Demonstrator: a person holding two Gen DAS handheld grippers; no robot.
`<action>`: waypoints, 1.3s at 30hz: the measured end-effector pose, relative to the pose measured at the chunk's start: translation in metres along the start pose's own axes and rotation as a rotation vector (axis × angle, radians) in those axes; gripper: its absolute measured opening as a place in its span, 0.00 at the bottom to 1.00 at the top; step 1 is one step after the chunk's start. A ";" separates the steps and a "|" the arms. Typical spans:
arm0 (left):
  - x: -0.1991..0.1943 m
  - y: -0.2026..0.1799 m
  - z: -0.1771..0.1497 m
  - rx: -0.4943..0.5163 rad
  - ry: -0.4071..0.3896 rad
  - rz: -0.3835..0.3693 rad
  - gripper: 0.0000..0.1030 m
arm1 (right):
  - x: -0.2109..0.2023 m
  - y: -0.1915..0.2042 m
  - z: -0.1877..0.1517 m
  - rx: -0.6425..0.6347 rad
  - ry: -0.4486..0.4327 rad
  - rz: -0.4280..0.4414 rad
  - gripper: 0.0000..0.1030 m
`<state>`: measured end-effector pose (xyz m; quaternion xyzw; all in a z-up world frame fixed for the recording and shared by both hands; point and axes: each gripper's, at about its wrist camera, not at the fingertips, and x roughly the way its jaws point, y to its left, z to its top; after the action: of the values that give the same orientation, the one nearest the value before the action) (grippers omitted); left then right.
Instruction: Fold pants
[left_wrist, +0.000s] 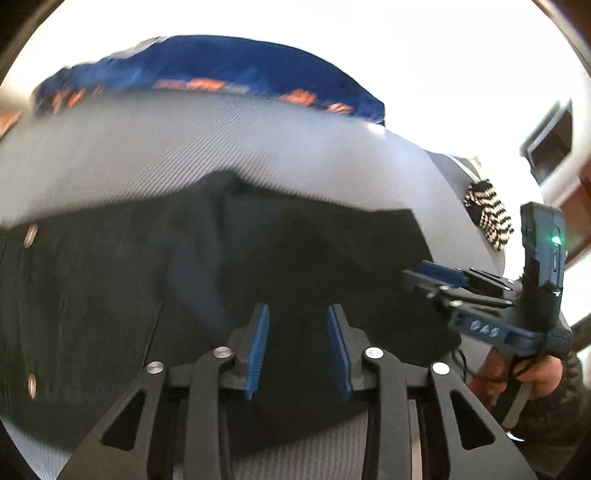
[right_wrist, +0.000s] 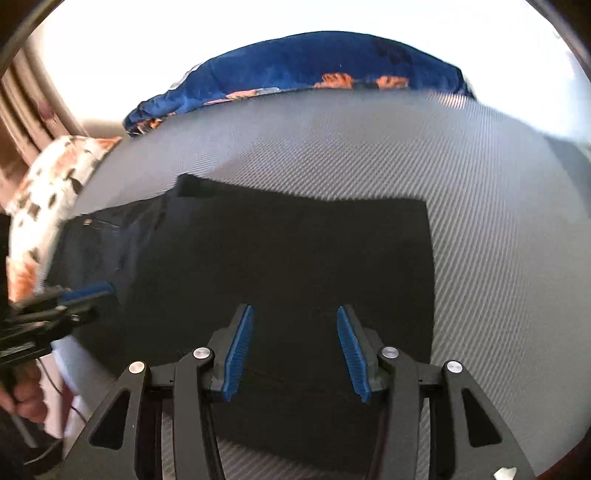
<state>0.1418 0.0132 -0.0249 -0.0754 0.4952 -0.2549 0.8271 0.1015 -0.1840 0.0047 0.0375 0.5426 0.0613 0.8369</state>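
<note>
Pants lie folded on the bed, both grippers lifted clear

Left wrist view: dark pants (left_wrist: 258, 266) spread across the middle of the frame on a grey ribbed bedcover (left_wrist: 184, 147), with metal rivets showing at the left edge. The left gripper (left_wrist: 297, 350) sits at bottom centre, its blue pads parted a little with nothing between them, hanging above the cloth. At right, the right gripper (left_wrist: 443, 277) reaches in, held by a hand (left_wrist: 532, 376). A blue patterned blanket (left_wrist: 221, 66) lies along the top, and a striped cloth (left_wrist: 487, 218) at upper right.

Right wrist view: the pants (right_wrist: 295, 258) fill the centre as a neat dark rectangle (the right edge looks straight). The right gripper (right_wrist: 295, 350) at bottom centre stands moderately open and empty above them. The left gripper (right_wrist: 88, 290) shows at the left edge. A floral pillow (right_wrist: 48, 192) lies at upper left.

Judged step: between folds, cloth released. Next move would need a fresh grip on one end to fold again. No containers are visible.
</note>
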 end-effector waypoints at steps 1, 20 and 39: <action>0.009 -0.003 0.006 0.026 -0.003 0.007 0.34 | 0.003 -0.001 0.004 -0.009 -0.004 -0.019 0.44; 0.080 0.009 0.054 0.088 0.045 0.055 0.34 | 0.042 -0.032 0.053 0.009 -0.037 -0.129 0.38; 0.027 -0.004 -0.029 0.101 0.060 0.086 0.34 | 0.019 -0.017 0.015 0.010 0.036 -0.079 0.42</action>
<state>0.1256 0.0002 -0.0595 -0.0048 0.5090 -0.2461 0.8248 0.1241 -0.1979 -0.0085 0.0192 0.5591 0.0262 0.8284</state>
